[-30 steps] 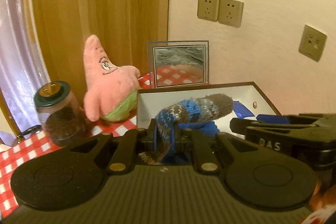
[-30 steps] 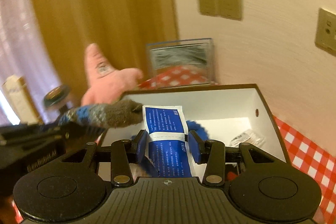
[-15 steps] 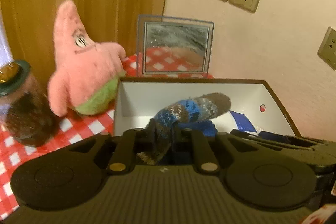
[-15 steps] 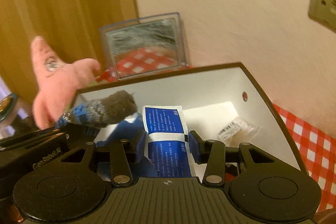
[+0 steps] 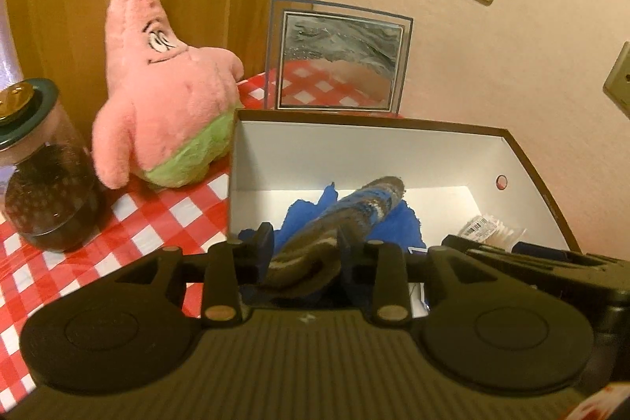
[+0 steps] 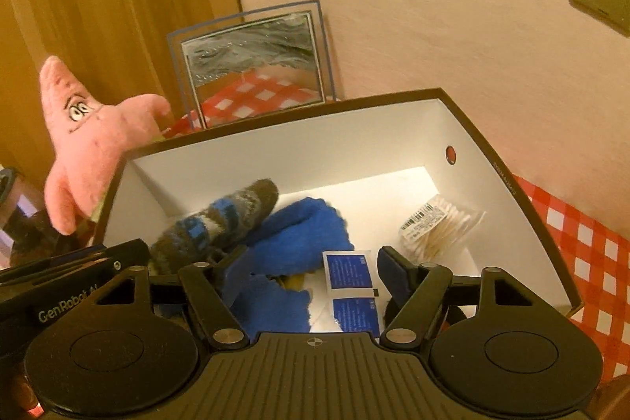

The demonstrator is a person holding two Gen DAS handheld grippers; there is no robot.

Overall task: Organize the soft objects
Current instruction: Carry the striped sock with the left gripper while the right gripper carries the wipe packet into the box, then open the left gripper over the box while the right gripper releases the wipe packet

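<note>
The open white-lined box [image 6: 464,128] stands on the checkered surface [image 5: 130,223]. Inside it lies a blue cloth [image 6: 303,235]. The knitted sock [image 5: 354,211] lies between the opening jaws of the left hand-held gripper [image 5: 305,247], its long axis running forward into the box. The right hand-held gripper [image 6: 315,270] is opening; the blue sachet [image 6: 350,278] lies released between its jaws.

Both tools lower into the box [image 6: 492,160], jaws opening, blue packet [image 6: 350,274] and sock [image 5: 354,211] released.
</note>
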